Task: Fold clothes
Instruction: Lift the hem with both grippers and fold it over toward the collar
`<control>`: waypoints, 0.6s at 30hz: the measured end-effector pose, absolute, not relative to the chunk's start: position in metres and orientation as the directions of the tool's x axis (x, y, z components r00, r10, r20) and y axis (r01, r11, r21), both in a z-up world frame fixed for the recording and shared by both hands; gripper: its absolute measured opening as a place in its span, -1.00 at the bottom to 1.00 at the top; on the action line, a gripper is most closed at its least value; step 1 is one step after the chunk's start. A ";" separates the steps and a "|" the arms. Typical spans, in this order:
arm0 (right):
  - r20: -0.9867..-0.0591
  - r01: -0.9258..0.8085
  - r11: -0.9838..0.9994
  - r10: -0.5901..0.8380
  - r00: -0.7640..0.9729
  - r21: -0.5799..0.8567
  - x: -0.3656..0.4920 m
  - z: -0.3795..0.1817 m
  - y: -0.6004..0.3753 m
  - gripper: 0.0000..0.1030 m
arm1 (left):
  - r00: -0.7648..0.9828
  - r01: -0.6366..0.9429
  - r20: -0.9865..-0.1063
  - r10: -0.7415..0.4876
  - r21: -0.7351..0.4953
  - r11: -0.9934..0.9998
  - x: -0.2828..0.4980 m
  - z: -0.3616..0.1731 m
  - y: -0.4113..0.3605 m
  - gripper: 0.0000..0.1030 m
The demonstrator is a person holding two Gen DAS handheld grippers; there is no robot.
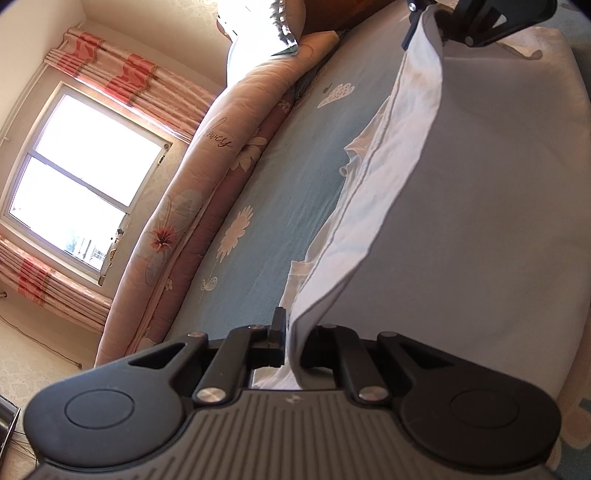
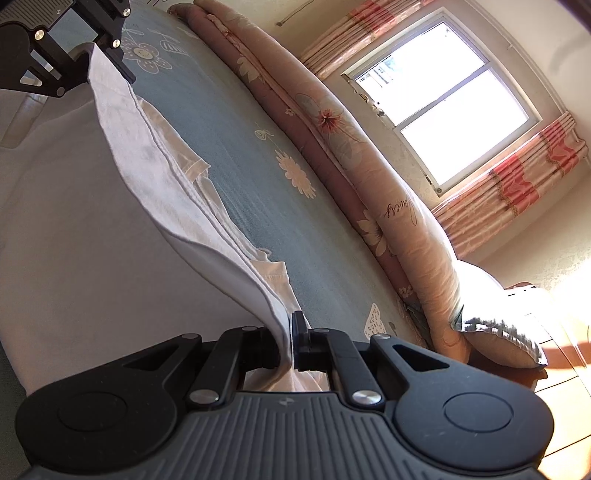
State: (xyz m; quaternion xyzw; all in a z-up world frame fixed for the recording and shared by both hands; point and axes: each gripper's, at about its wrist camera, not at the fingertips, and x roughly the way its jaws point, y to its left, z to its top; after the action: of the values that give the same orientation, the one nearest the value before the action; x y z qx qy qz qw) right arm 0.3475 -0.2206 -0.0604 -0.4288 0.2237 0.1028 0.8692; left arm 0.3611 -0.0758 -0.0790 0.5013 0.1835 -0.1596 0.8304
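White garment (image 1: 399, 155) between both clamped tongs

Left gripper (image 1: 291, 343) clamped on white garment (image 1: 406, 155), lifted above blue bed (image 1: 266, 192); right gripper (image 1: 436, 22) pinching its far edge.

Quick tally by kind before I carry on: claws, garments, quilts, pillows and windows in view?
Claws: 2, left claw and right claw, both shut on the white garment
Garments: 1, white garment
Rolled floral quilts: 1
Pillows: 1
Windows: 1
Total: 6
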 end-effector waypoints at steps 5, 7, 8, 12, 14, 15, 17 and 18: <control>-0.543 -0.414 0.631 -0.013 0.840 -0.656 0.378 -0.078 -0.222 -0.85 | 0.852 0.491 -0.519 -0.075 0.740 0.459 0.389 -0.096 -0.076 -0.85; -0.567 -0.431 0.638 -0.011 0.824 -0.638 0.386 -0.086 -0.223 -0.85 | 0.841 0.505 -0.536 -0.072 0.731 0.459 0.396 -0.103 -0.076 -0.79; -0.578 -0.439 0.642 -0.009 0.816 -0.629 0.390 -0.091 -0.224 -0.85 | 0.834 0.513 -0.547 -0.071 0.721 0.466 0.399 -0.105 -0.076 -0.72; -0.605 -0.449 0.654 -0.016 0.796 -0.608 0.398 -0.105 -0.227 -0.51 | 0.807 0.539 -0.586 -0.073 0.680 0.497 0.403 -0.108 -0.073 -0.70; -0.607 -0.450 0.656 -0.016 0.795 -0.606 0.399 -0.106 -0.231 -0.31 | 0.800 0.550 -0.594 -0.085 0.671 0.497 0.401 -0.105 -0.070 -0.65; -0.611 -0.455 0.659 -0.009 0.792 -0.599 0.399 -0.104 -0.234 -0.22 | 0.796 0.557 -0.598 -0.092 0.664 0.499 0.400 -0.103 -0.068 -0.56; -0.623 -0.472 0.668 0.014 0.782 -0.576 0.398 -0.099 -0.241 -0.10 | 0.791 0.563 -0.603 -0.106 0.649 0.511 0.397 -0.097 -0.061 -0.34; -0.633 -0.484 0.673 0.030 0.773 -0.559 0.397 -0.095 -0.245 -0.01 | 0.790 0.563 -0.603 -0.110 0.643 0.520 0.396 -0.094 -0.057 -0.31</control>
State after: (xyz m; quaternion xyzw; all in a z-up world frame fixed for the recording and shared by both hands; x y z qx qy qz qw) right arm 0.3968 -0.2449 -0.0954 -0.3761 0.3019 0.1488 0.8633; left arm 0.3962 -0.0573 -0.0944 0.4465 0.2537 -0.2015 0.8341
